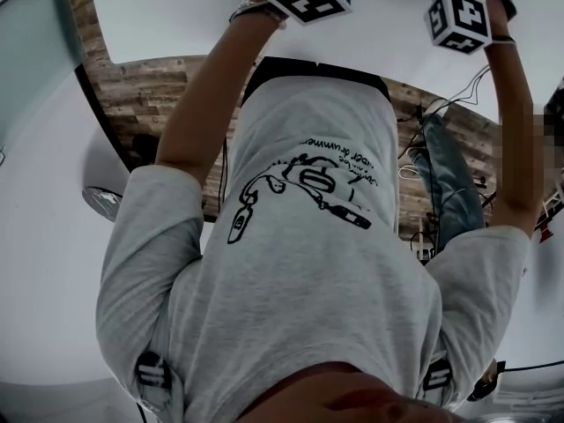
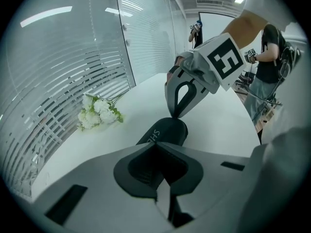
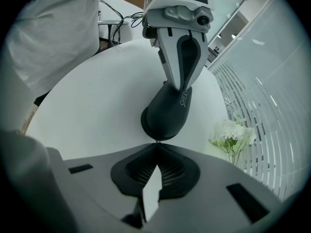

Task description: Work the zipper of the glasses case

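Zipper work is in hand: your left tool (image 3: 180, 87) clamps the glasses case (image 3: 167, 113), mid-frame on the desk (image 3: 97, 96); your right tool (image 3: 156, 145), jaws together, seems to pinch the pull (image 3: 157, 141). Next, draw it along the seam.

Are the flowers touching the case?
No, the flowers lie apart from the case, with bare table between them.

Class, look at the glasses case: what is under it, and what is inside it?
Under the glasses case: the white table. Inside: hidden by its dark shell; left gripper clamps one end, right gripper the other.
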